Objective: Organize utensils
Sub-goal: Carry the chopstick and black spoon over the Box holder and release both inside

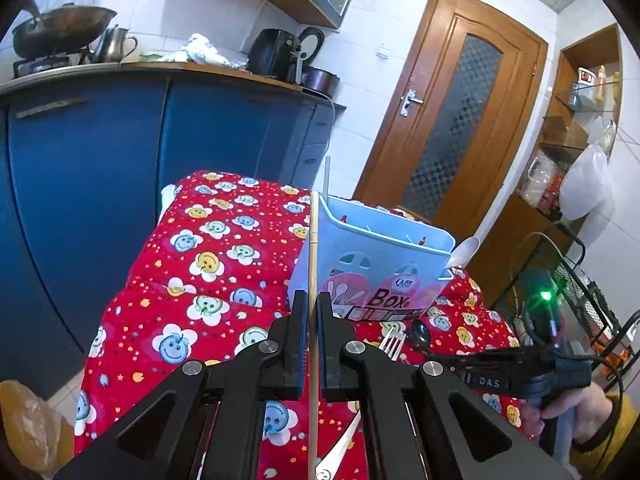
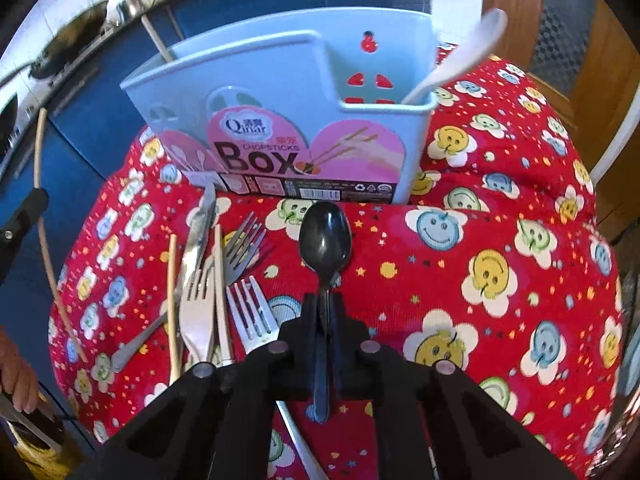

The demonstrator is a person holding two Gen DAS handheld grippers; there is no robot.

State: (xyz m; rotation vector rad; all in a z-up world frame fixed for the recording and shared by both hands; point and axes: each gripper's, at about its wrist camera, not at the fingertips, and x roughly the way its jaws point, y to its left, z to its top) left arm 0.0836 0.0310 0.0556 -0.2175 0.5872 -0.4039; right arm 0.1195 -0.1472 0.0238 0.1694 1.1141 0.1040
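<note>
Nearest in the right wrist view, the right gripper [image 2: 326,312] is closed on the handle of a black spoon [image 2: 325,240], whose bowl points away toward the box. The table under it wears a red cloth [image 2: 460,280] printed with smiley flowers. Just left of the spoon lies a loose heap of cutlery — several silver forks [image 2: 248,312], a knife [image 2: 200,224] and a bare chopstick [image 2: 173,304] — overlapping one another on the cloth. The left gripper [image 1: 309,312] is clamped on a wooden chopstick [image 1: 313,248], held upright just left of the box. Farther back stands the pale blue chopsticks box [image 2: 280,92], upright on the cloth — a white spoon [image 2: 460,60] leans out of its narrow right compartment, and another stick pokes up at its far left corner. Beyond are blue cabinets [image 1: 100,168] and a wooden door [image 1: 452,120].
</note>
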